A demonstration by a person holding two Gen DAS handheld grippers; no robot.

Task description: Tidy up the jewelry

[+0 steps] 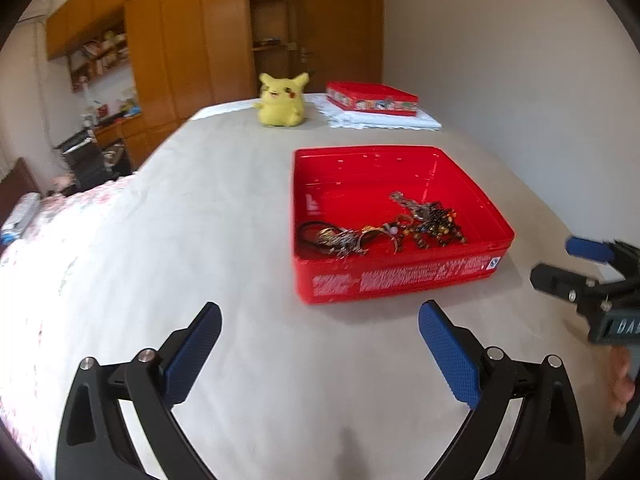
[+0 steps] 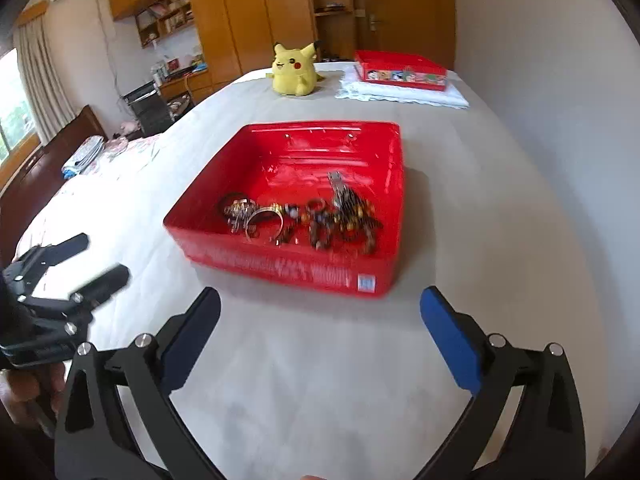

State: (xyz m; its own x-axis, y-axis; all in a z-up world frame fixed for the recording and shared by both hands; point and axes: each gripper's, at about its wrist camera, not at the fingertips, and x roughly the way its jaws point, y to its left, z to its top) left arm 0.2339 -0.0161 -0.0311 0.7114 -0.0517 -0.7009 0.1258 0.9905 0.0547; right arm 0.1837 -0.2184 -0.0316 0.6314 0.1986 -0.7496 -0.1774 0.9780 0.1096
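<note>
Jaws of both grippers gape apart before the red tin (image 1: 400, 280) holding jewelry (image 1: 384, 228).

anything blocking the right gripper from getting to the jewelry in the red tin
Only the near wall of the red tin. The jewelry lies behind it, so the open right gripper would likely need to come in from above. Bare bedcover lies between.

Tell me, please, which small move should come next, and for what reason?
Probably bring the right gripper forward over the near wall of the red box. Both grippers are open and hold nothing, short of the box, and the jewelry lies heaped along that wall. The left gripper is equally free.
</note>
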